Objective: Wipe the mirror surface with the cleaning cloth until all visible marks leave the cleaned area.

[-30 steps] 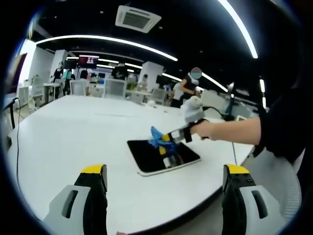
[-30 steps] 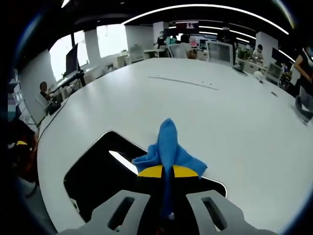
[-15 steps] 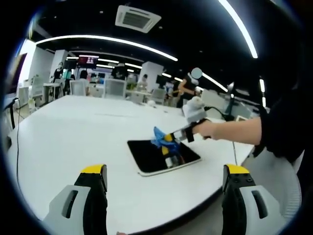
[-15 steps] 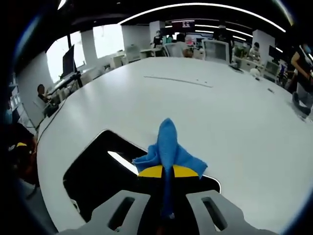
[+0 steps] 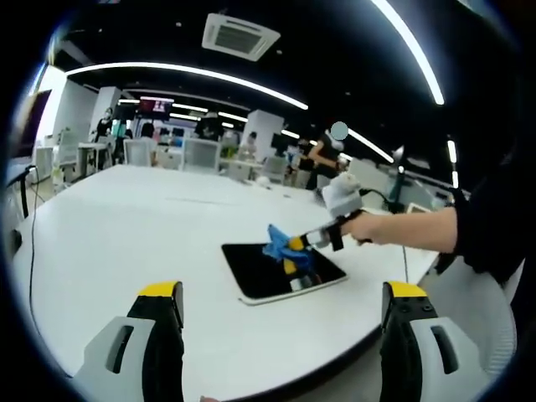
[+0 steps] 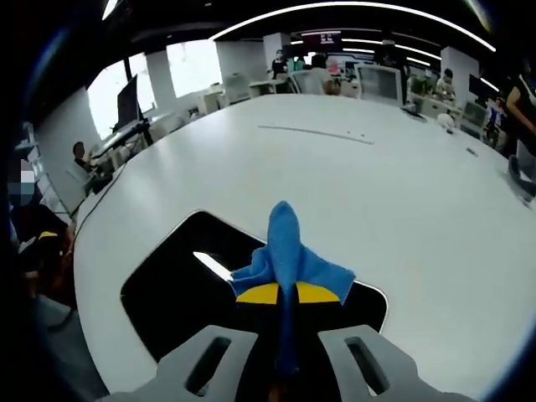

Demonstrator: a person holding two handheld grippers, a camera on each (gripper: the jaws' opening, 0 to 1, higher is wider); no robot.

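Big white tabletop (image 6: 402, 193) with the dark mirror (image 6: 180, 293) lying flat on it near the edge. Right tool (image 6: 280, 293) is clamped tight on the blue cleaning cloth (image 6: 285, 247), right over the mirror. Left tool (image 5: 280, 293) hangs back with jaws spread wide, empty. No readable writing anywhere.

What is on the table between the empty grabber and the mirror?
Nothing. In the left gripper view, bare white table lies between the left gripper and the mirror.
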